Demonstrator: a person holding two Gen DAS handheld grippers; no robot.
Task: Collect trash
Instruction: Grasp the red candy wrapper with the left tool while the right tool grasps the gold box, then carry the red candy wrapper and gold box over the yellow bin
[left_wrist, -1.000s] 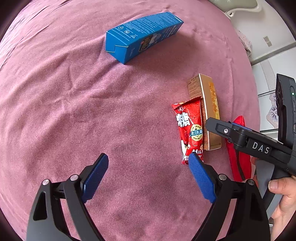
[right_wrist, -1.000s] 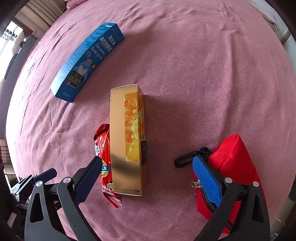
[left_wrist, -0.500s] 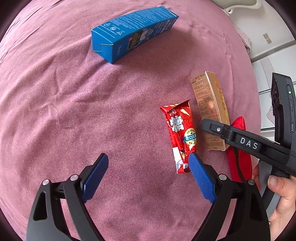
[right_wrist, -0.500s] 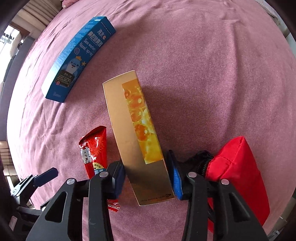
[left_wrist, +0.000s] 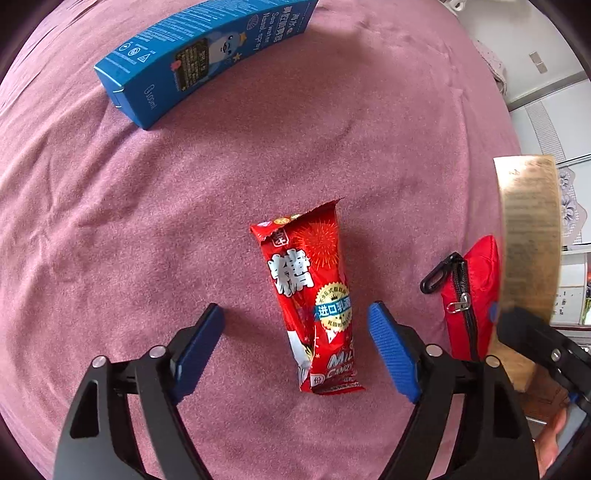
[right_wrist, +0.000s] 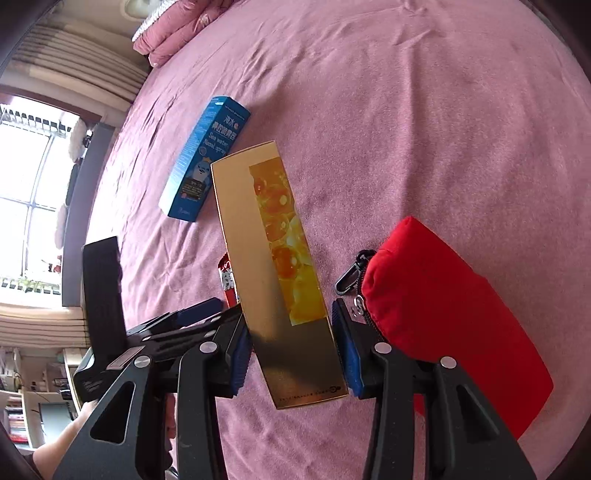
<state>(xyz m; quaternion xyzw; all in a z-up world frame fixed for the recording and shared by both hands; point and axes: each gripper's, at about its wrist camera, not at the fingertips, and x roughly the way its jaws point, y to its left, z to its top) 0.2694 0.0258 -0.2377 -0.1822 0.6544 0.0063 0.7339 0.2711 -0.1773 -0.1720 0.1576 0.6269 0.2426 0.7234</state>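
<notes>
Lifted off the pink bedspread (right_wrist: 424, 110) since a second ago, the gold box (right_wrist: 280, 266) now sits pinched in the right gripper (right_wrist: 293, 350), just left of the red pouch (right_wrist: 450, 317), blue box (right_wrist: 207, 162) behind.

Left view: the left gripper (left_wrist: 295, 347), jaws just narrowing yet spread, straddles the red candy wrapper (left_wrist: 314, 302) left of that pouch (left_wrist: 469, 295).

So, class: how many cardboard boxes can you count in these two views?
2. The long blue cardboard box lies on the pink bedspread at the far side. The long gold cardboard box is clamped in the right tool, lifted. None seems hidden.
</notes>
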